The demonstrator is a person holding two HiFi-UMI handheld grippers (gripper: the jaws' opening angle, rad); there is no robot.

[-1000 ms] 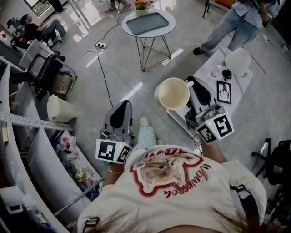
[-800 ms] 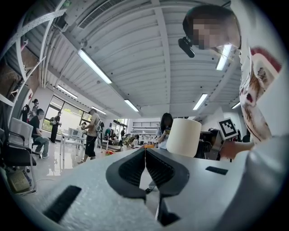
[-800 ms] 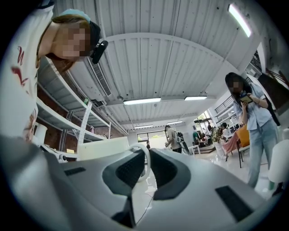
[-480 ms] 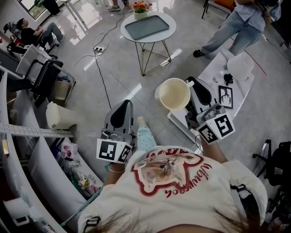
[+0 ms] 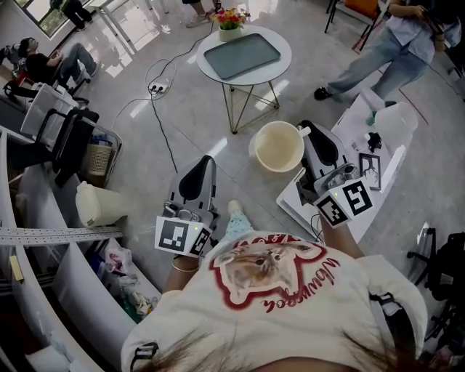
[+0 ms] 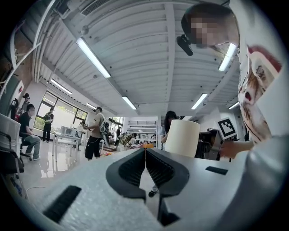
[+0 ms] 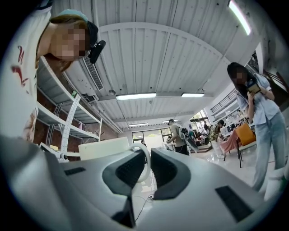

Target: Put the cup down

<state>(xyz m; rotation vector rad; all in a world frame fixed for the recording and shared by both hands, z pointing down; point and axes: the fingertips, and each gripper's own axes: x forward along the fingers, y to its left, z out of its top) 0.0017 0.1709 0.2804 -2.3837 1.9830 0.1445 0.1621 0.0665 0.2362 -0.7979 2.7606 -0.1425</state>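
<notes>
A cream cup hangs mouth-up above the floor, held by its handle in my right gripper, which is shut on it. In the right gripper view the white handle loop sits pinched between the two dark pads, and the cup body shows to the left of the jaws. My left gripper is held lower left of the cup, shut, with nothing between its jaws. In the left gripper view its jaws meet in a thin line, and the cup shows beyond them.
A round white table carries a grey tray and a flower pot, ahead of the cup. A long white table on the right holds a white jug and a framed picture. Shelves line the left; a cable crosses the floor.
The cup and both grippers keep almost the same pose. The floor scene has slid slightly in view, and the round table now sits a little lower and more to the right.
</notes>
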